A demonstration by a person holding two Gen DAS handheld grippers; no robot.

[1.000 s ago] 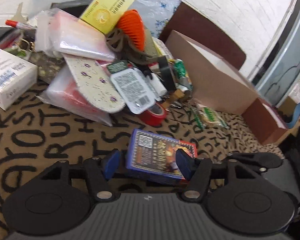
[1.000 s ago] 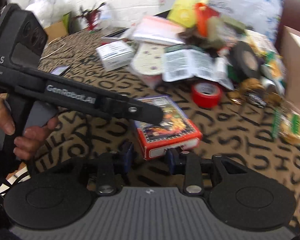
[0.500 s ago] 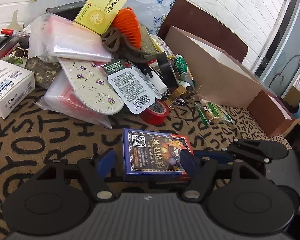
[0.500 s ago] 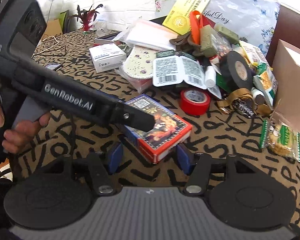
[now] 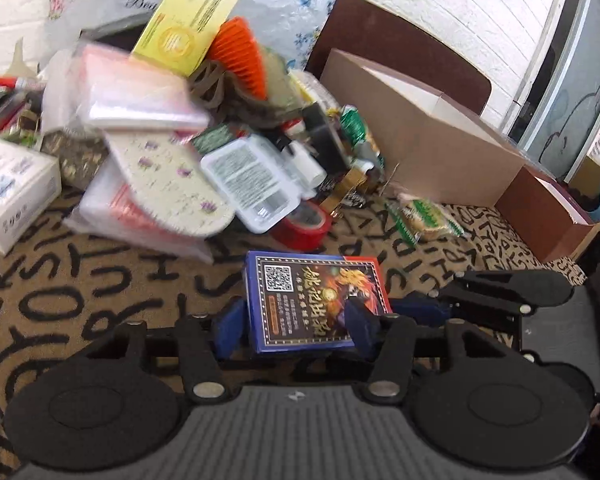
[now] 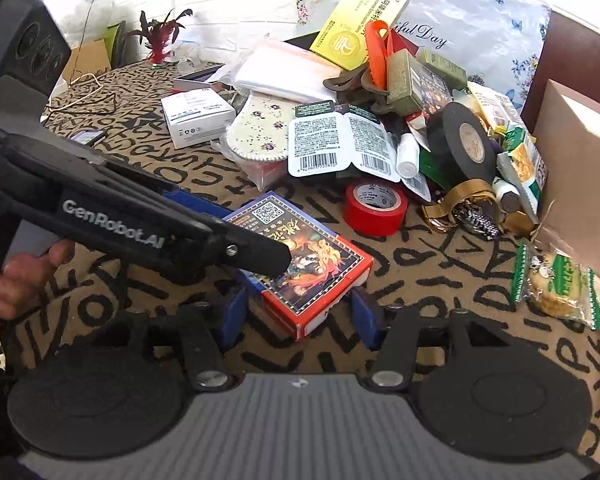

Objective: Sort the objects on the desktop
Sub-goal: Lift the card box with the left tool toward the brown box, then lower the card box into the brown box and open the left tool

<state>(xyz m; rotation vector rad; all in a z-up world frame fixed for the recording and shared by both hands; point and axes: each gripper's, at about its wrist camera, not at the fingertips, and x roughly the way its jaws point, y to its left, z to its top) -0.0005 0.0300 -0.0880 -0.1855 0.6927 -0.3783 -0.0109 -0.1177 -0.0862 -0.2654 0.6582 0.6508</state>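
A blue and red card box (image 5: 316, 300) with a QR code lies on the patterned tablecloth (image 5: 80, 280). My left gripper (image 5: 296, 328) is shut on the card box, its blue pads against both long sides. In the right wrist view the same card box (image 6: 312, 268) lies between the fingers of my right gripper (image 6: 300, 316), which is open and does not touch it. The left gripper's black body (image 6: 140, 216) reaches across that view from the left and covers part of the box.
A pile of objects lies behind: red tape roll (image 6: 374, 206), black tape roll (image 6: 466, 144), yellow box (image 6: 360, 20), white box (image 6: 196, 114), insole (image 6: 260, 128), barcode packs (image 6: 340, 144), watches (image 6: 468, 208), snack pack (image 6: 556, 284). An open cardboard box (image 5: 428, 136) stands at right.
My left gripper has closed onto the card box. My right gripper has opened wider and drawn back a little from the box.
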